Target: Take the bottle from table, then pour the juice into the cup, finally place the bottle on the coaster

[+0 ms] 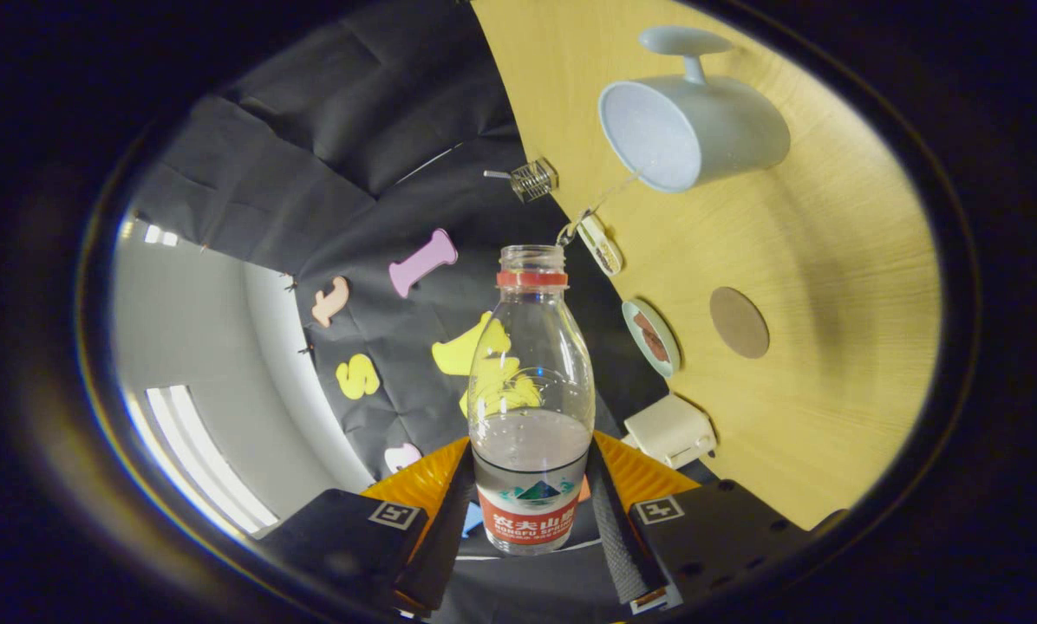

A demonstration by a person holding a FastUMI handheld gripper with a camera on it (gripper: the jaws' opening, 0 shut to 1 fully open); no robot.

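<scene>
The bottle [531,399] is gripped between the two fingers [612,511], which press on its lower body at either side of the label. It is clear plastic with its cap off, an open mouth and a red ring at the neck. A small amount of liquid is seen in its lower part, just above the label. The gripper [531,529] is thus clenched on the bottle, and the whole view is rolled, so that the table [831,260] stands like a wall beside the bottle. The bottle is held off the table, with the dark booth cloth [354,130] behind it.

Beyond the bottle's mouth, the cup [692,130], pale blue with a handle, is seen on the wooden table, its opening turned towards the camera. Nearer the fingers, a round brown coaster [739,322] lies flat on the table, well apart from the cup. At the table's edge a small round dish [651,337], a white box [670,431] and a small wire clip [533,179] are seen.
</scene>
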